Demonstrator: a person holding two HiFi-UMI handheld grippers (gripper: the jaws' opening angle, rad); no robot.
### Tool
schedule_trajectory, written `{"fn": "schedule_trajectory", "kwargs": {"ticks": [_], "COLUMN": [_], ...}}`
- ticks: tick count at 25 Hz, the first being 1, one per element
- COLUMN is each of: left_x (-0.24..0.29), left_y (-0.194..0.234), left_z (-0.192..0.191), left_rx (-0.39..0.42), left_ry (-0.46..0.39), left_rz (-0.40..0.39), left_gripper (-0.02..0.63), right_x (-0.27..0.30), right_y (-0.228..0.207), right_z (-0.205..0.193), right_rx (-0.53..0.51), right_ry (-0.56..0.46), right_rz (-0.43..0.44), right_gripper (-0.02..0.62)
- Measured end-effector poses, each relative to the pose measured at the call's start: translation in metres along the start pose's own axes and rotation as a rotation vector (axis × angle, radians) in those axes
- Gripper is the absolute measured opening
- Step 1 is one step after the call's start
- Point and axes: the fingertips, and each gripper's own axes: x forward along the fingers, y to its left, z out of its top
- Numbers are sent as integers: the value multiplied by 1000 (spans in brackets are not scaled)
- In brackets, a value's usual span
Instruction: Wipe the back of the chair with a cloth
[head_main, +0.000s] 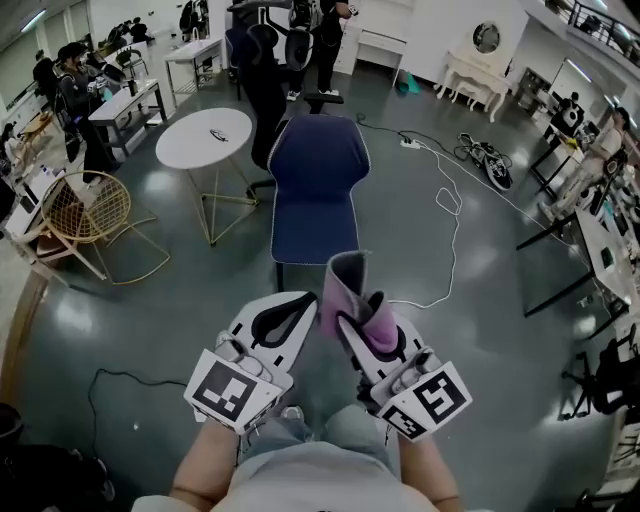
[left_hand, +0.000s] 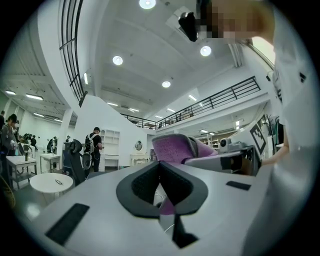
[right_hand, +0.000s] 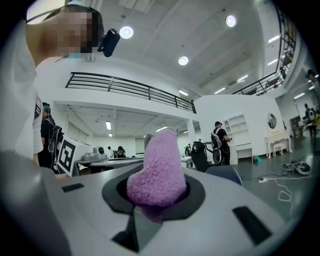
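the wiping had not begun. in the head view the blue chair (head_main: 318, 185) stood on the grey floor at 12 o'clock from the person, well apart from both tools, and nothing was touching its back. whether the back carried any dust or marks could not be made out.

the right hand-held gripper (head_main: 352, 318) was clenched on the purple cloth (head_main: 346, 283) - in the right gripper view the fluffy fold (right_hand: 157, 170) bulged up out of the dark pads, filling the hollow between the jaws. the cloth stood upright above that tool, pointing toward the chair.

the left hand-held gripper (head_main: 288, 312) hung just beside it at 9 o'clock. its own view showed the jaws drawn together with nothing between them, only floor and a scrap of purple seen through the slit.

a round white tabletop (head_main: 205, 137) sat at 10 o'clock from the chair, a wicker chair (head_main: 88, 210) farther out at 9 o'clock, and a white cable (head_main: 447, 200) trailed over the floor at 3 o'clock.

as i judged it, the cloth was in hand and ready - what was left was everything else: closing in on the chair, laying the cloth on the back and passing it across the whole surface.
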Motion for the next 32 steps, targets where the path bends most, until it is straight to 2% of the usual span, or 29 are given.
{"fn": "schedule_trajectory", "kwargs": {"ticks": [3,9,15,25,32], "left_x": [9,33,63,151,202], "left_y": [6,24,55,95,124], "left_z": [-2,-12,-13,-6,-9], "left_rx": [-19,-20,-7,-7,1], "left_ry": [-4,4,10,15,26], "left_rz": [-10,-11,12,41,111], "left_gripper": [12,12,12,12,12], "right_x": [6,22,54,95,124], "right_y": [-8,-39,-71,-158,-215], "right_z": [-2,-11,-11,4,4], "right_rx": [5,86,76,73,92], "right_ry": [23,26,30,36,43], "right_rz": [-8,-18,5,47,109], "right_gripper": [83,81,80,80,80]}}
